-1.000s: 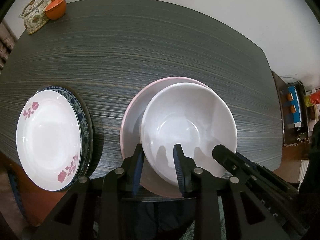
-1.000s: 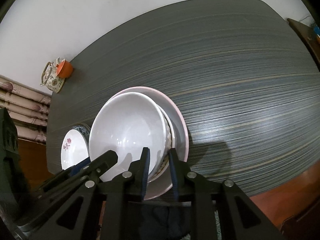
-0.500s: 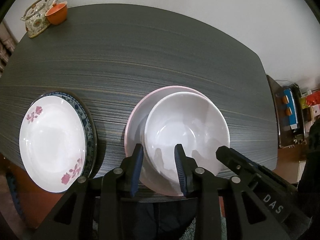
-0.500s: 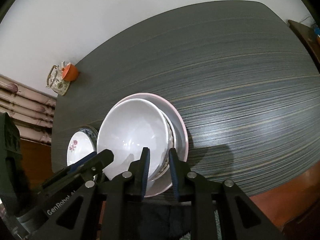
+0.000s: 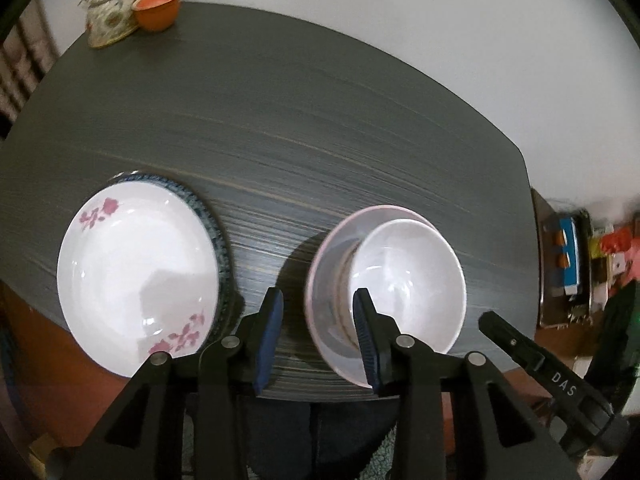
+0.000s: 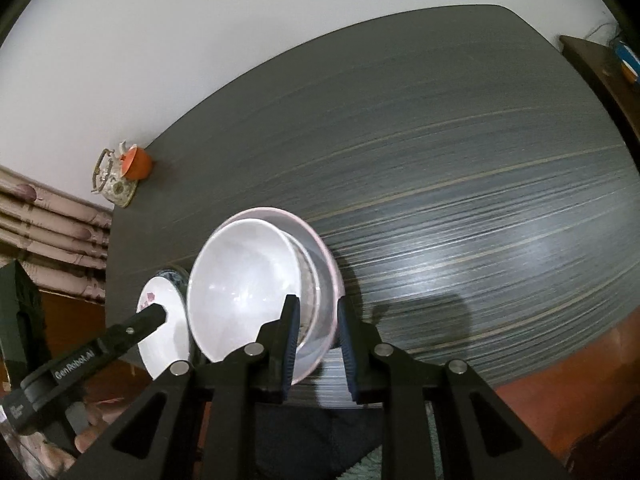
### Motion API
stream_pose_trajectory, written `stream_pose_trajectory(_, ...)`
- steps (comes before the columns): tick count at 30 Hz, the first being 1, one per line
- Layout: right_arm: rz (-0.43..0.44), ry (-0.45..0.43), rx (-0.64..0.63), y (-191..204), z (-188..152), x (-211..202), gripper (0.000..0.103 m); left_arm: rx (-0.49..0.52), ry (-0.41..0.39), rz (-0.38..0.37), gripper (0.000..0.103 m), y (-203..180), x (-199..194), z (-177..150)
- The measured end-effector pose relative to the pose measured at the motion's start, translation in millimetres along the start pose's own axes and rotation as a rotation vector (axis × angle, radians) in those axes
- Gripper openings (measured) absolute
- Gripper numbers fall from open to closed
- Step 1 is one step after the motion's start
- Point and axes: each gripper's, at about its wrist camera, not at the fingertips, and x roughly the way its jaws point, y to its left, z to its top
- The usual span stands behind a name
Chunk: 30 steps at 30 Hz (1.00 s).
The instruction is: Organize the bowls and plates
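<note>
Lifting stack w/ right tool (image 6: 316, 344) clamped on pink plate (image 6: 332, 280) rim; left tool (image 5: 318, 332), freed & widening, sits beside it, nearer flower plate (image 5: 136, 276).

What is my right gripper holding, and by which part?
The right gripper pinches the pink plate by its near rim; the white bowl rides on it.

Right tongs (image 6: 318, 346) frame the near edge of a pink-rimmed plate (image 6: 326, 272) carrying a white bowl (image 6: 240, 288) on a dark bench (image 6: 440, 200). Whether the pads press the plate is unclear. A flowered plate (image 6: 160, 328) lies left; a teapot (image 6: 114, 184) and orange cup (image 6: 136, 164) stand far.
</note>
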Motion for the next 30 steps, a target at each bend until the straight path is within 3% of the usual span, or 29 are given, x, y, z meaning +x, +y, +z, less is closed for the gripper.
stream_pose_trajectory(12, -0.039, 0.043, 0.010, -7, -1, 19, 0.021, -0.066, 0.066, -0.015, 0.033, 17, 19, -6)
stream_pose_trajectory(30, -0.083, 0.070, -0.014, 7, -5, 44, 0.021, -0.066, 0.107, 0.007, 0.032, 12, 46, -1)
